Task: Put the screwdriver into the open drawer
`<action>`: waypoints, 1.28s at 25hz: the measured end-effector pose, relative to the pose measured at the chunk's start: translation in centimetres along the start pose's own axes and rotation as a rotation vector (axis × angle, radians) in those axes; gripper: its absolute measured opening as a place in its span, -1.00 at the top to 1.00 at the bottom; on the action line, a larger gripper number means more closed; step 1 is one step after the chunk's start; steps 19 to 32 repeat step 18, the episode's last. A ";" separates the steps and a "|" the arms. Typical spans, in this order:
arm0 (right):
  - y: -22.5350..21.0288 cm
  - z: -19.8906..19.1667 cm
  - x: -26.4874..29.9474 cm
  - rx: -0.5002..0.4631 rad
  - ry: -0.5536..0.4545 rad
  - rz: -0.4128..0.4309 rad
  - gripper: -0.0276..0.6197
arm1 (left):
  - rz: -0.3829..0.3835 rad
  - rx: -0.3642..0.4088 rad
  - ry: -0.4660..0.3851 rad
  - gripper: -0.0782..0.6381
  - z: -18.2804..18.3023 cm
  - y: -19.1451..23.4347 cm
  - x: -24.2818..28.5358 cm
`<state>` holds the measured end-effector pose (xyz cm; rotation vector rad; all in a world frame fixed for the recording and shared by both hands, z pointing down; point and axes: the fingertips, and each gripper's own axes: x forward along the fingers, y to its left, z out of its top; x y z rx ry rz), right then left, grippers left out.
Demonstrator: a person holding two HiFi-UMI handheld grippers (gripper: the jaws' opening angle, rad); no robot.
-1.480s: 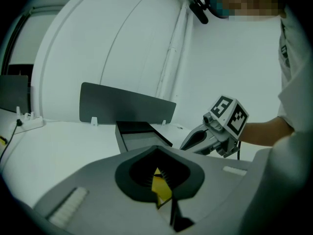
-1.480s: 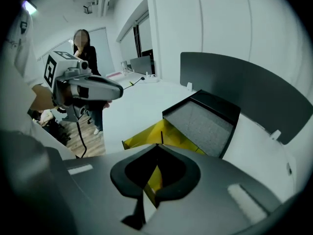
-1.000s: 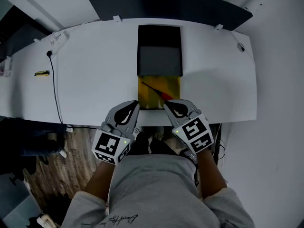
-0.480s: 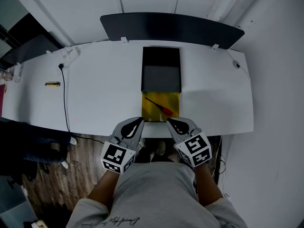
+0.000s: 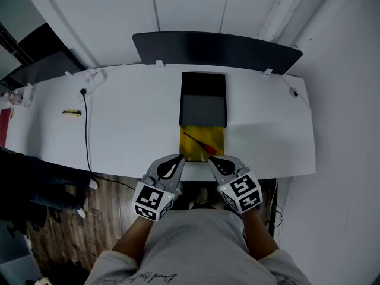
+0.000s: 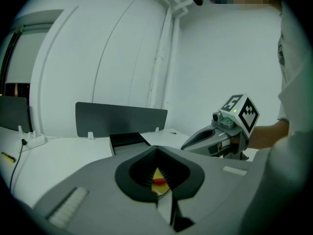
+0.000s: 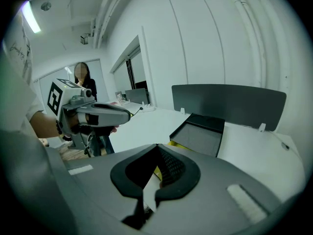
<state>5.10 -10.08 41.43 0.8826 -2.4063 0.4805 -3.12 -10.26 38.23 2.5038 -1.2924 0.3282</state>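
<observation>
Screwdriver (image 5: 199, 142) lies inside the open drawer (image 5: 217, 136), slanted, red handle toward the drawer's front right, thin shaft toward its back left. The drawer floor is yellow. It sticks out of the front edge of the white desk (image 5: 130, 123). Black tray (image 5: 203, 97) sits just behind the drawer, touching its back edge. Left gripper (image 5: 177, 158) is at the drawer's front left corner and right gripper (image 5: 212, 160) at its front right corner, both off the desk edge. Neither touches the screwdriver. Left gripper view: jaws pressed together, nothing held, red handle and yellow floor seen through the gap. Right gripper view: jaws together, empty. Each marker cube carries black-and-white squares, no letters. Script print on the grey shirt (image 5: 196, 242) is too small to read. Black cable (image 5: 87, 129) runs well left of the drawer.
</observation>
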 end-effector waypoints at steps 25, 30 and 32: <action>-0.5 1.1 -0.5 -0.015 -0.028 -0.014 0.87 | 0.008 0.010 -0.018 0.79 0.9 0.0 0.0; -0.5 1.1 -0.5 -0.015 -0.028 -0.014 0.87 | 0.008 0.010 -0.018 0.79 0.9 0.0 0.0; -0.5 1.1 -0.5 -0.015 -0.028 -0.014 0.87 | 0.008 0.010 -0.018 0.79 0.9 0.0 0.0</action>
